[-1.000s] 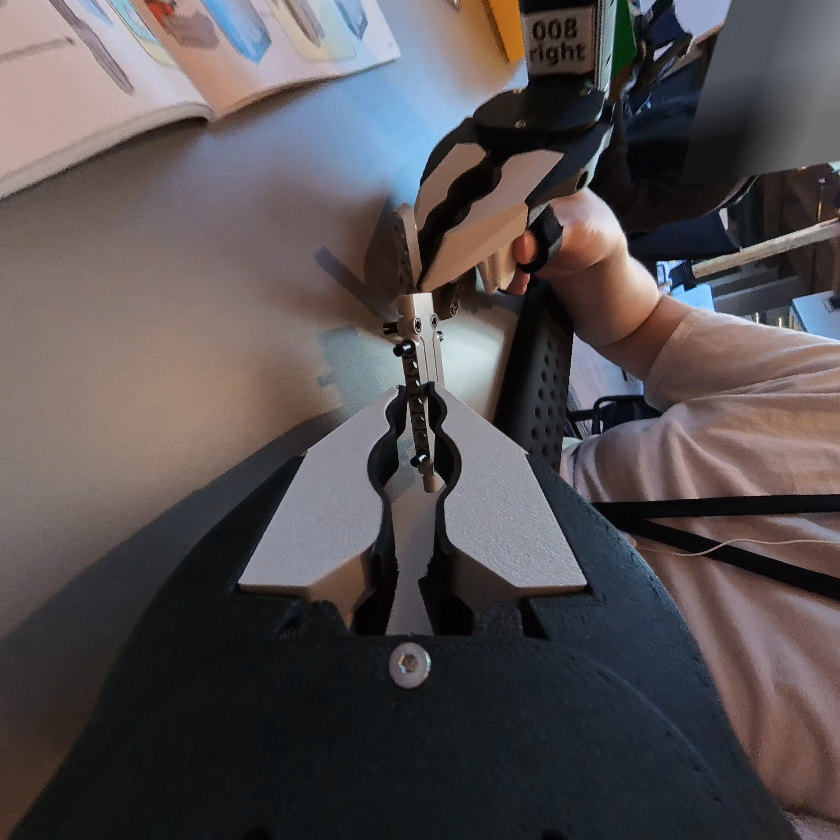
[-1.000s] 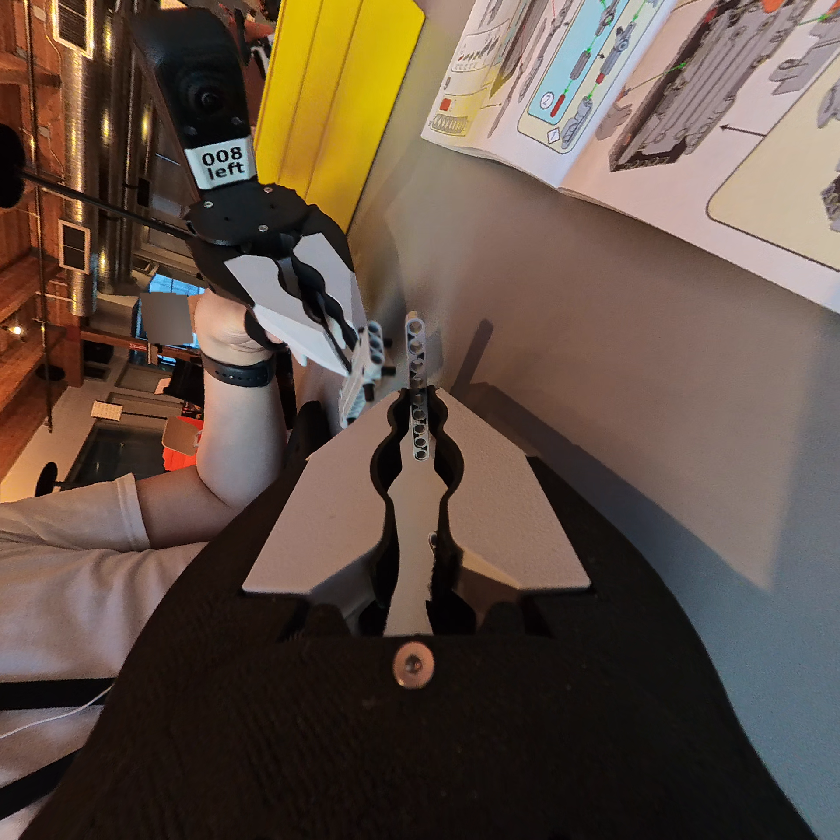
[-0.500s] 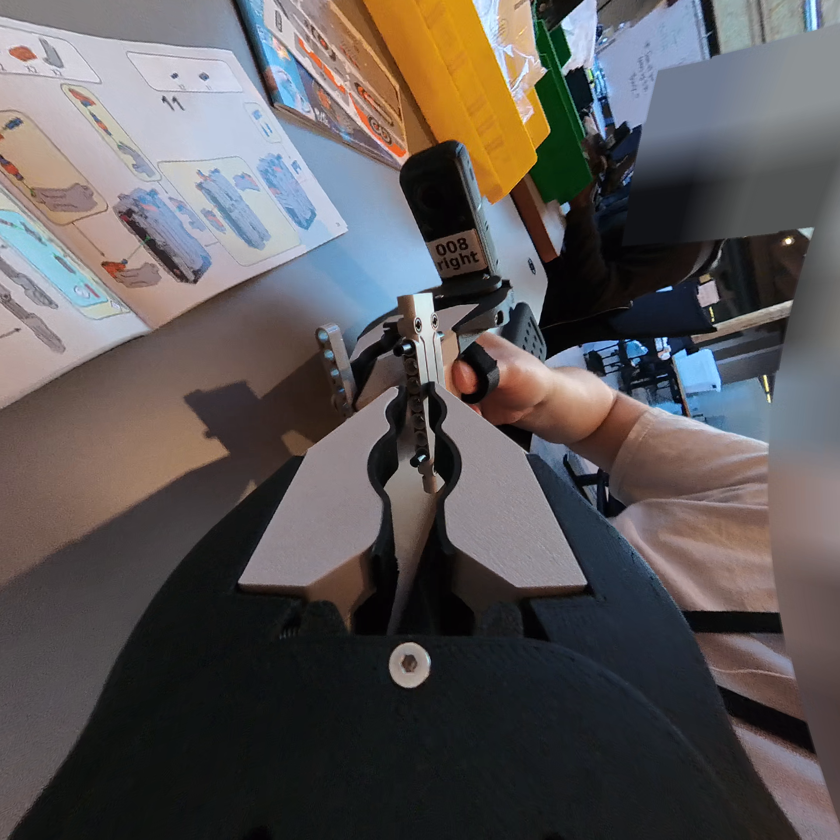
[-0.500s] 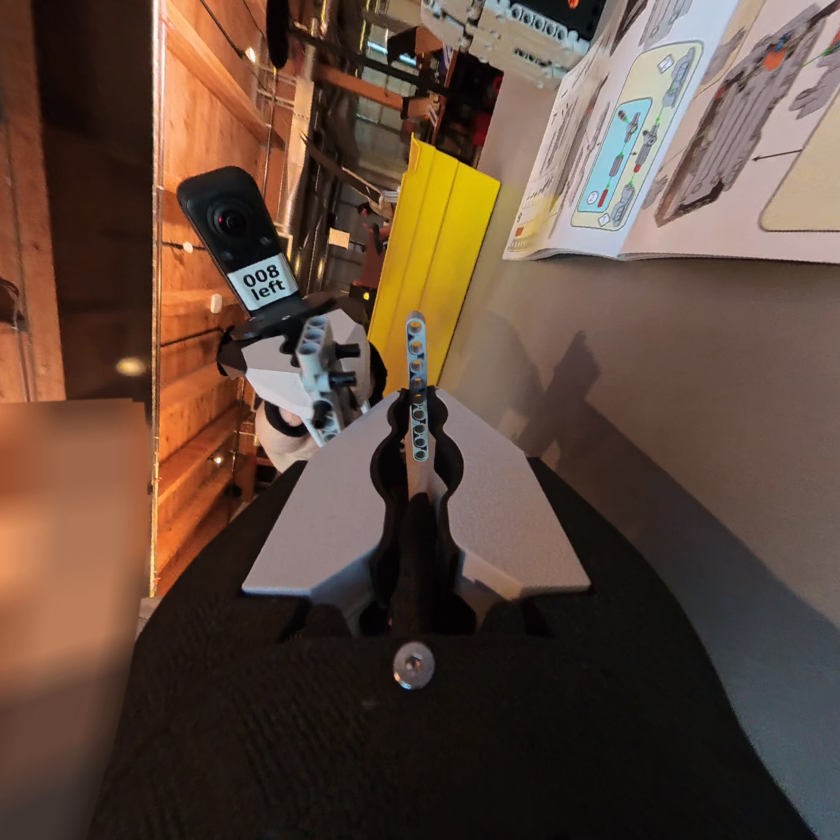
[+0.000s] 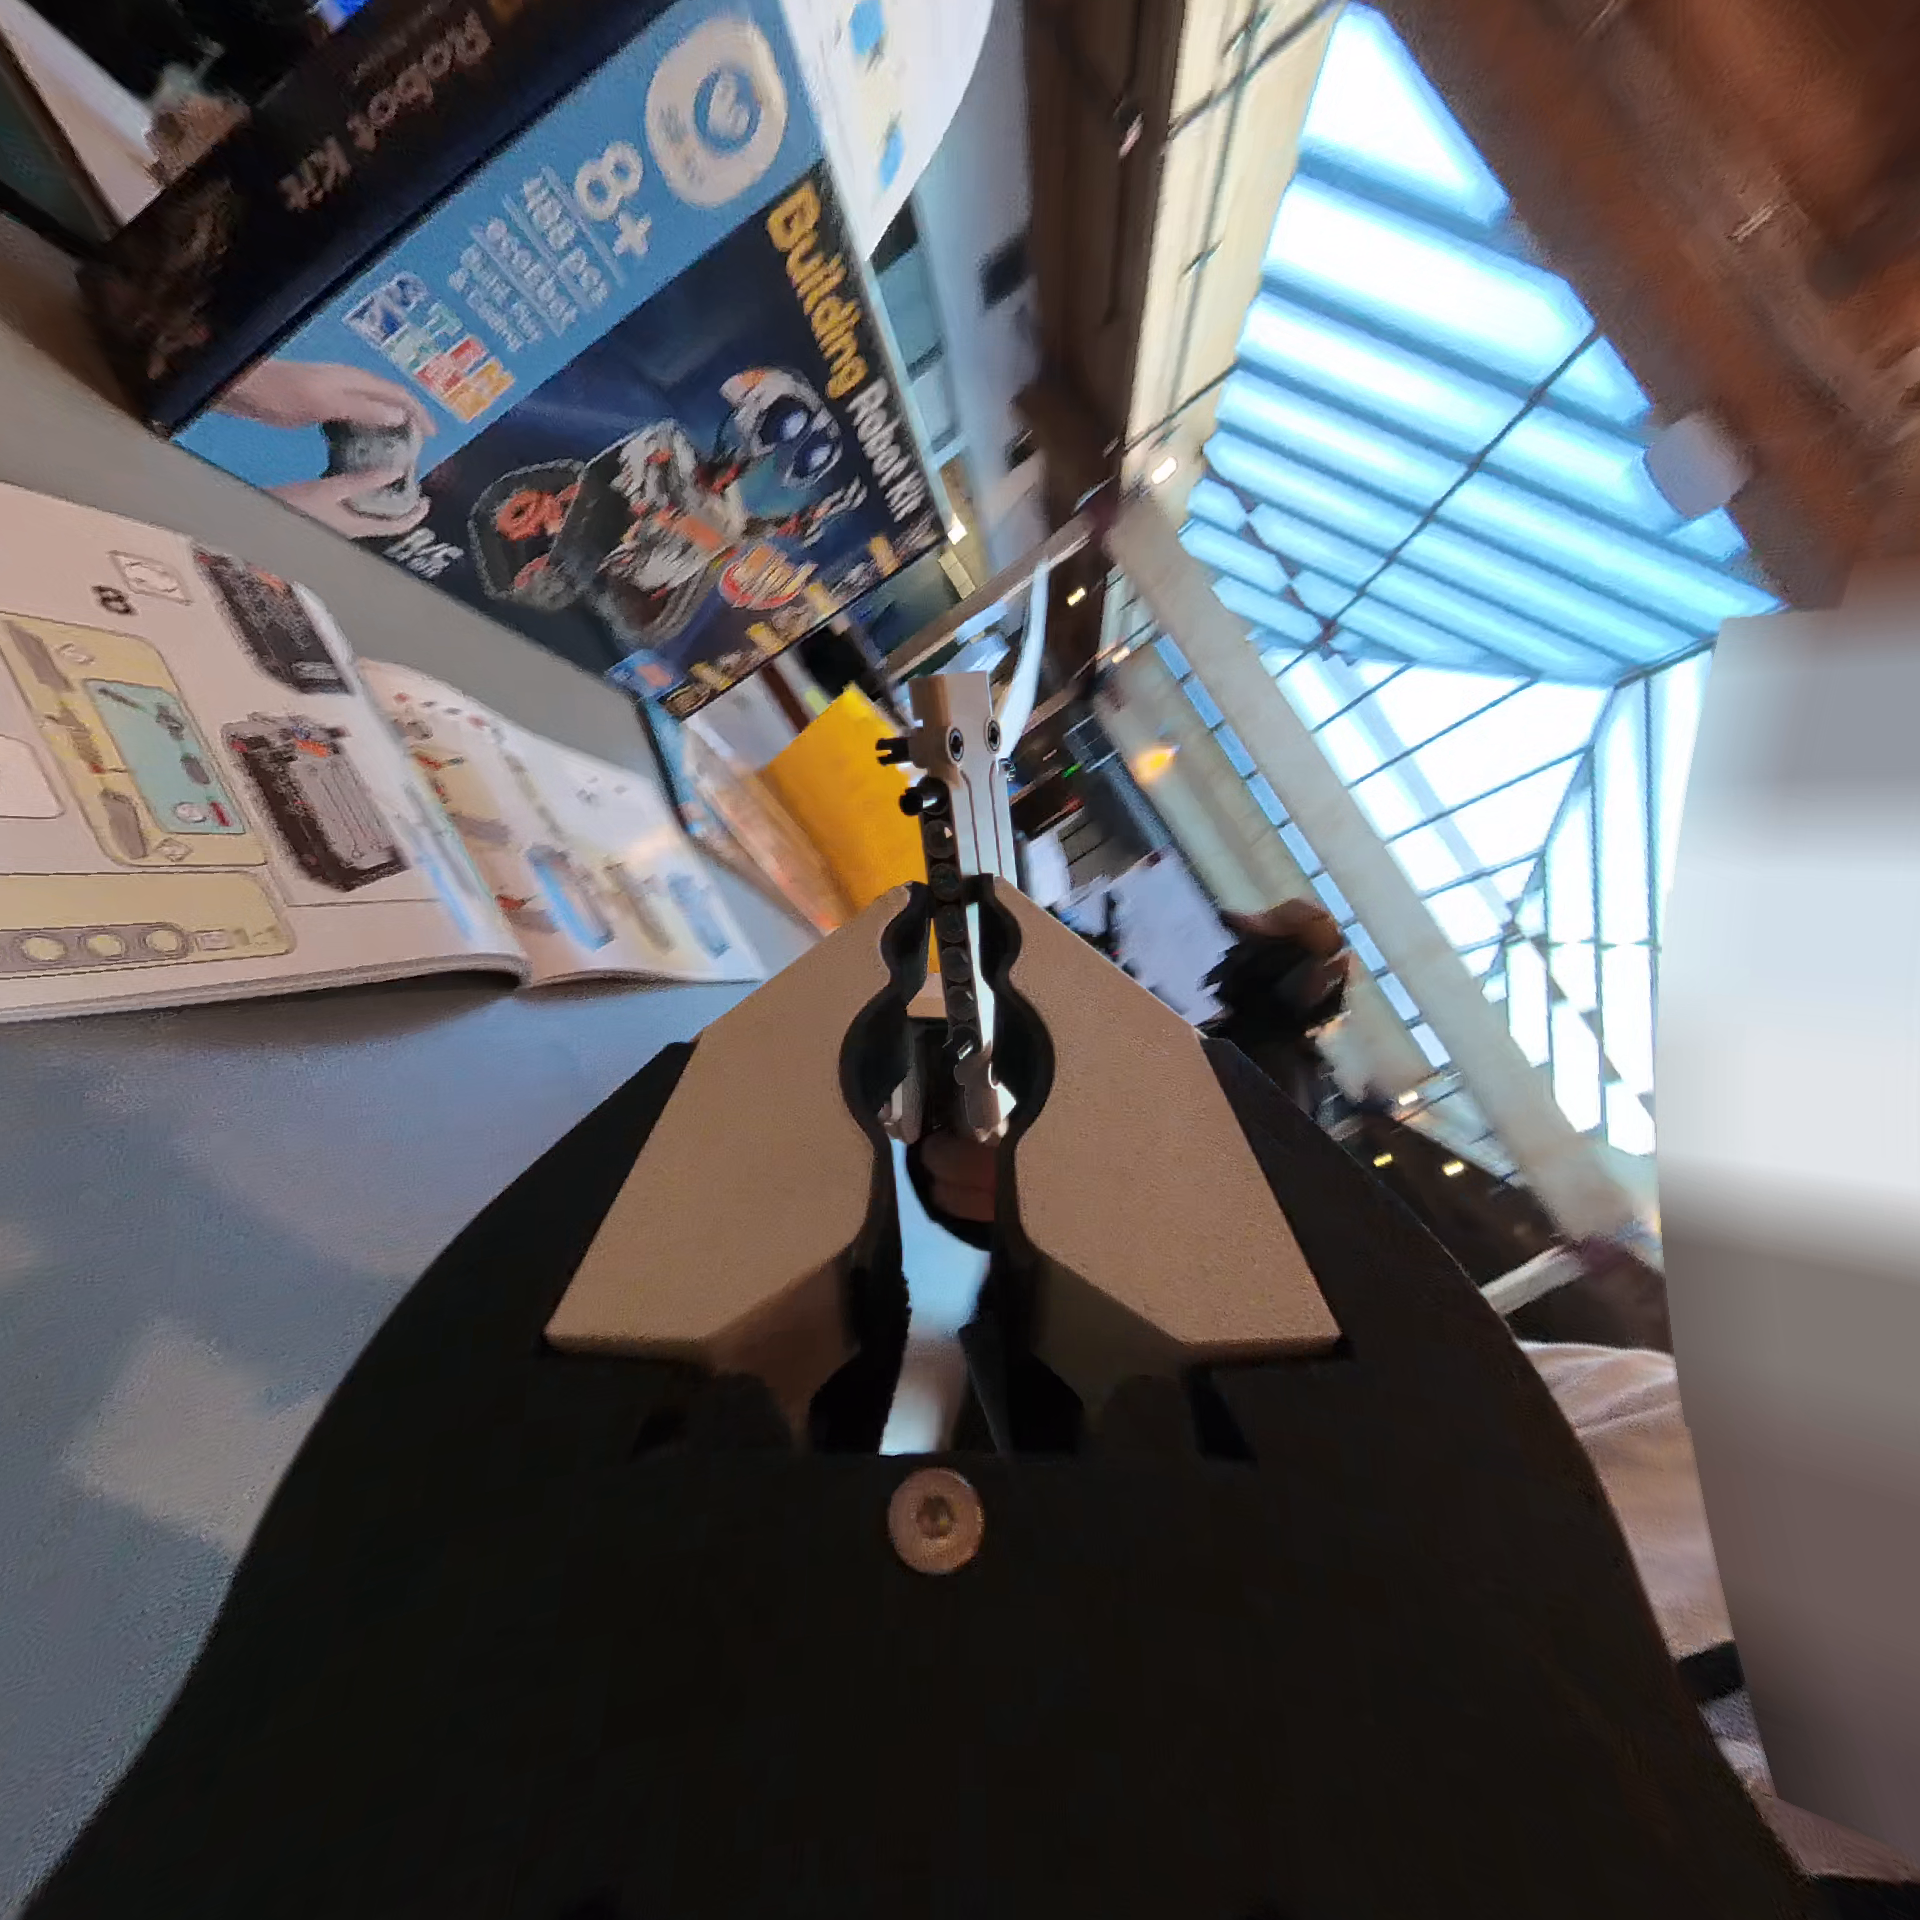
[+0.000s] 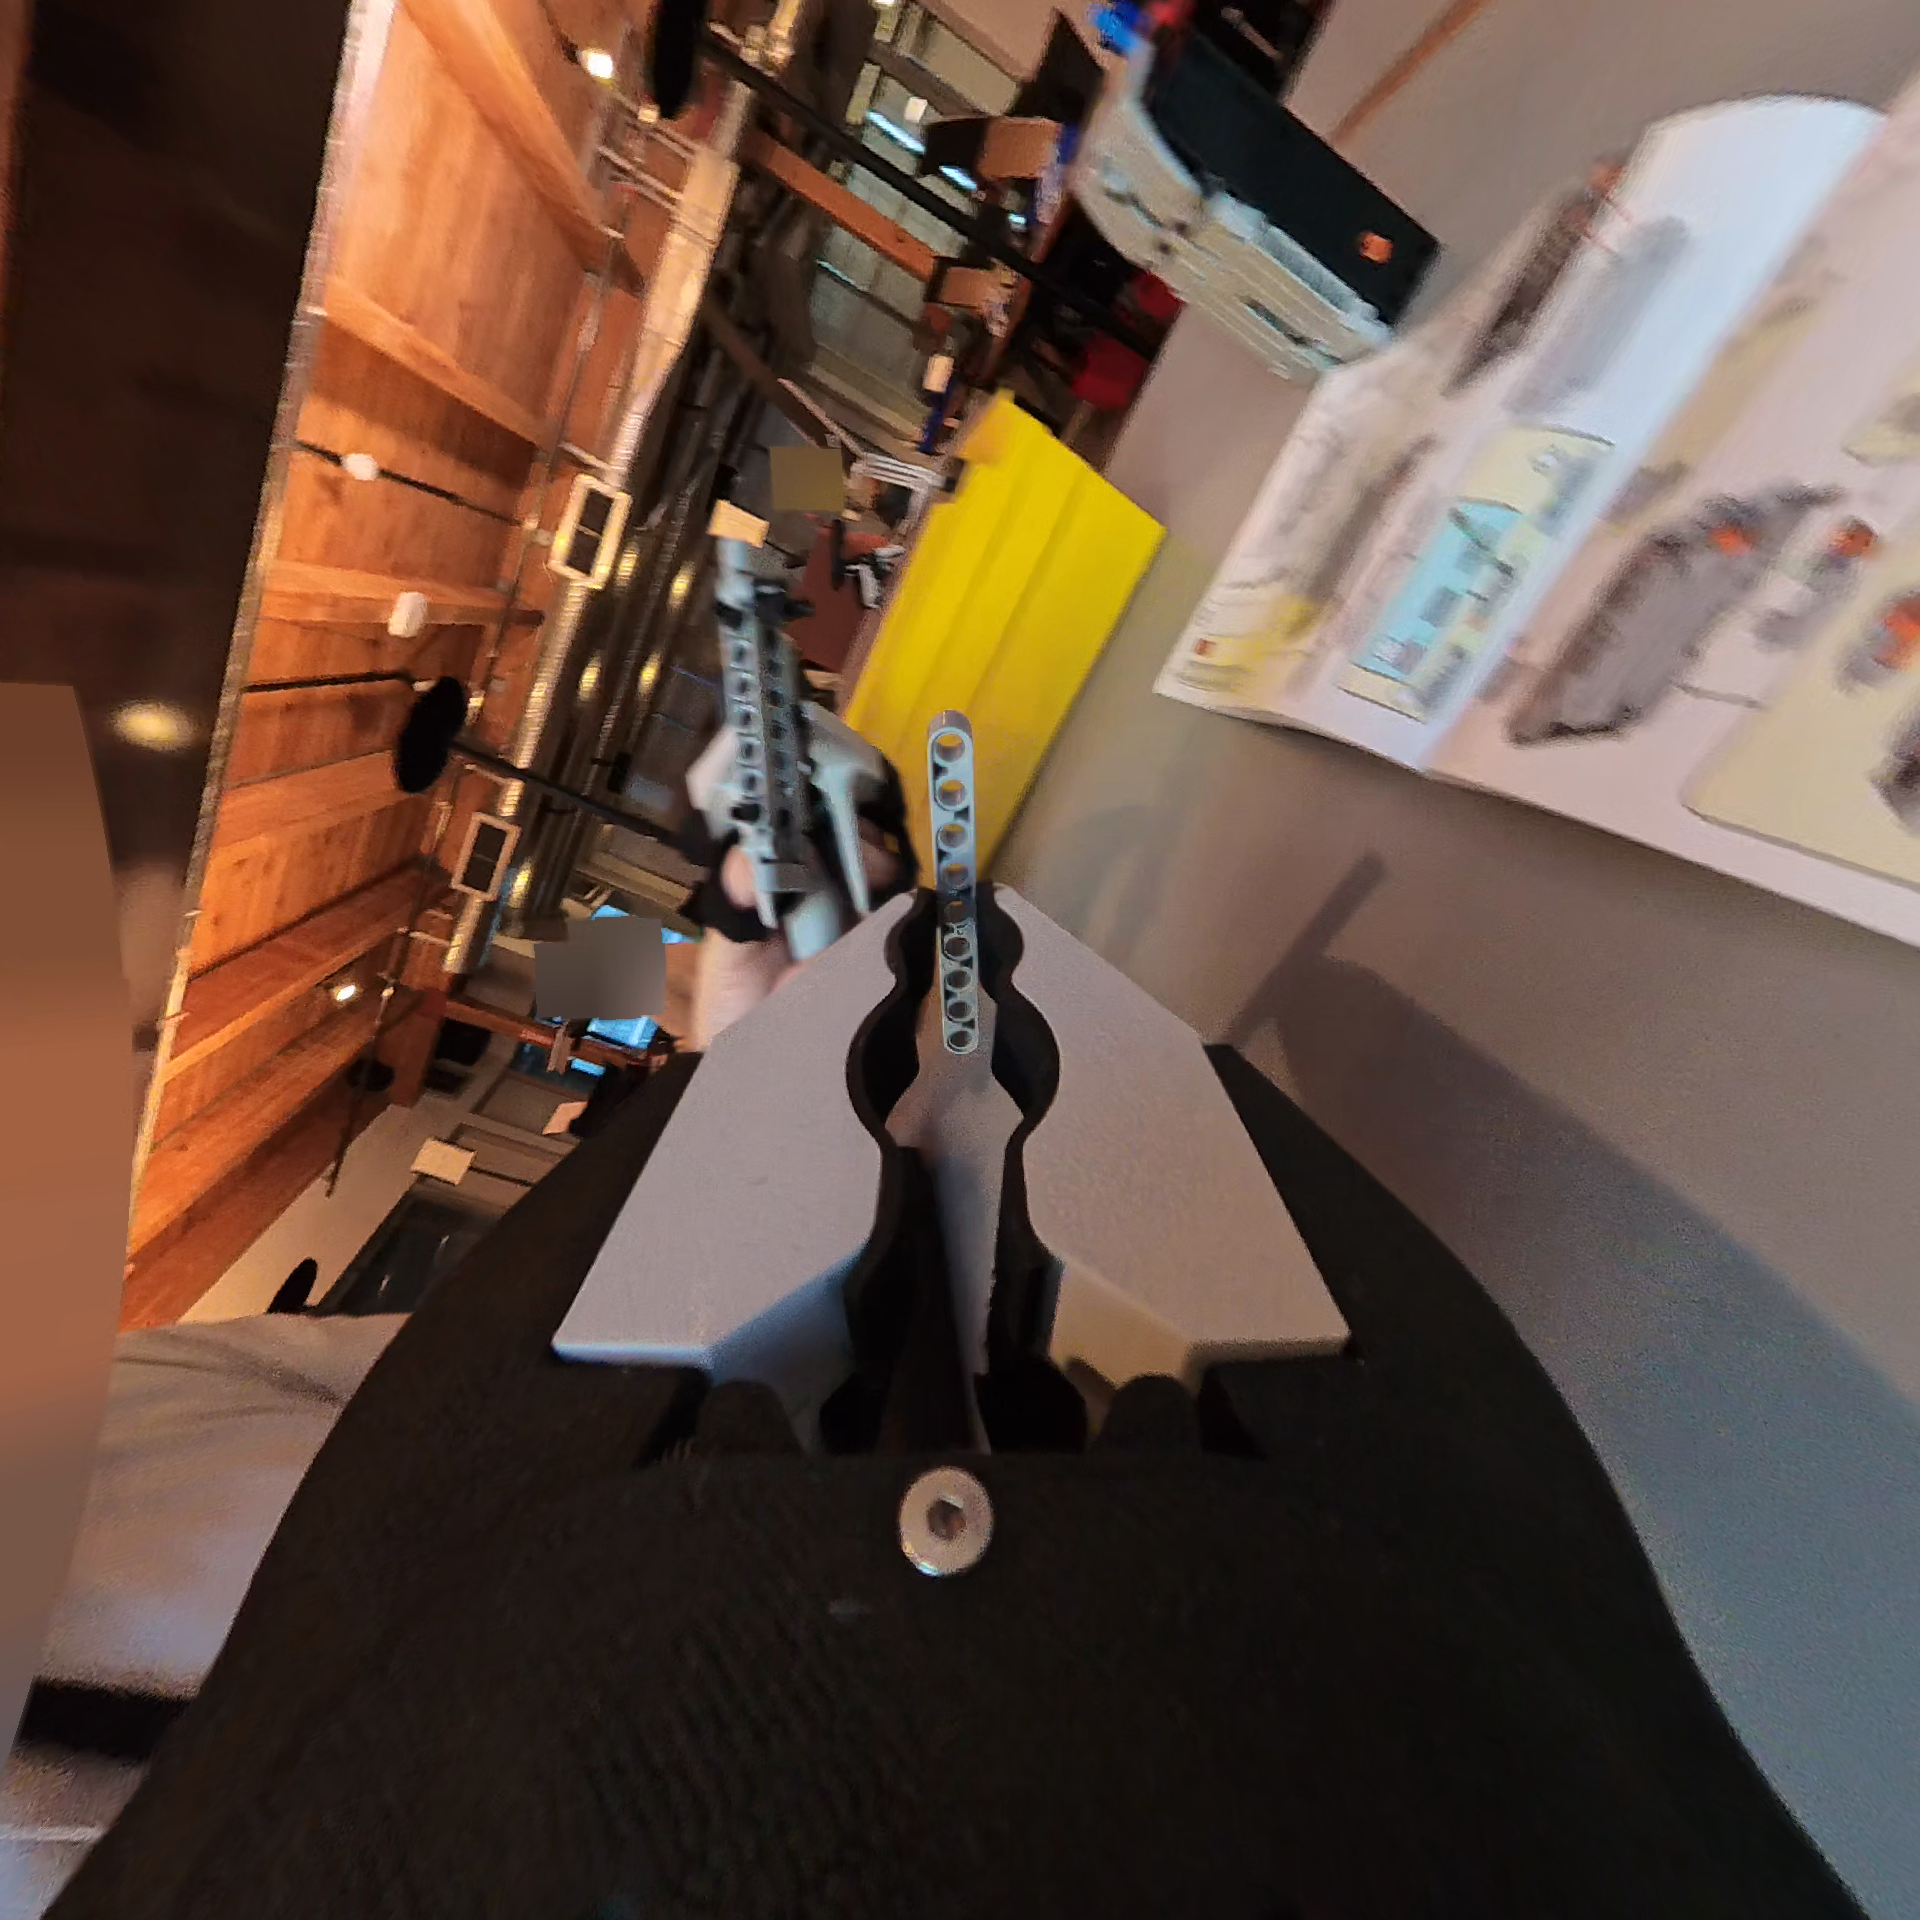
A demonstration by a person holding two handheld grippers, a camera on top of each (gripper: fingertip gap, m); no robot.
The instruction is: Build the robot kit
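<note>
Grey tabletop (image 5: pixel 260 1195) now falls away as both grippers rise apart: left gripper (image 5: pixel 951 914) clamps its pinned beam assembly (image 5: pixel 961 821), right gripper (image 6: pixel 956 904) pinches a grey holed beam (image 6: pixel 954 831).

Both tools have tilted up off the grey table (image 5: pixel 208 1195) (views swung toward the ceiling).

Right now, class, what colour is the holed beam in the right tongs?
Light grey; the holed beam shows best in the right wrist view.
</note>
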